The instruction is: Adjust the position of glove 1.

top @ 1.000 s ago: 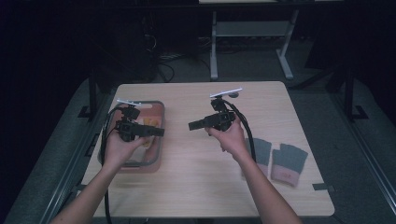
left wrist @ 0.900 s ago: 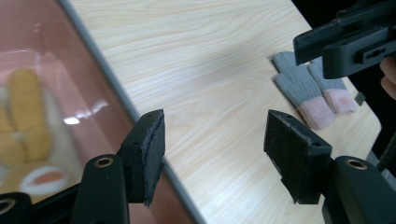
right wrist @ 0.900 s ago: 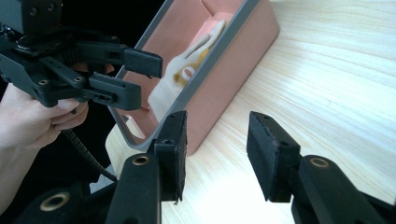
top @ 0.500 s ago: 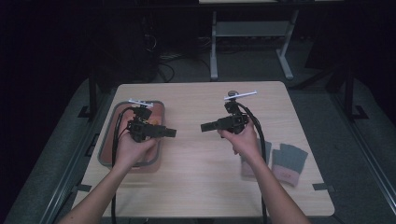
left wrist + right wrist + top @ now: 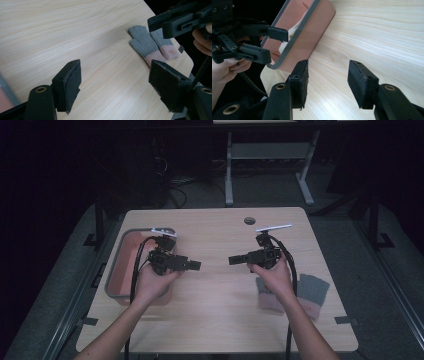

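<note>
A person at a light wooden table [image 5: 220, 320] holds a gripper in each hand, the two tools pointed toward each other across the bare middle of the tabletop. The left gripper [image 5: 194, 265] hangs over the inner edge of a pink tub with a grey rim [image 5: 116, 270] that sits at the table's left side; its jaws have just been opening and stand spread wide with nothing between them, as the left gripper view [image 5: 115, 82] shows only wood grain in the gap. The right gripper [image 5: 235, 260] is held above the table to the right of centre, its jaws likewise just opening and spread apart, empty, with bare wood between them in the right gripper view [image 5: 328, 82]. A pair of grey gloves with pink cuffs [image 5: 310, 292] lies flat near the table's right edge, side by side, partly under the person's right forearm and apart from both tools. The tub's pale contents are too blurred to identify.
</note>
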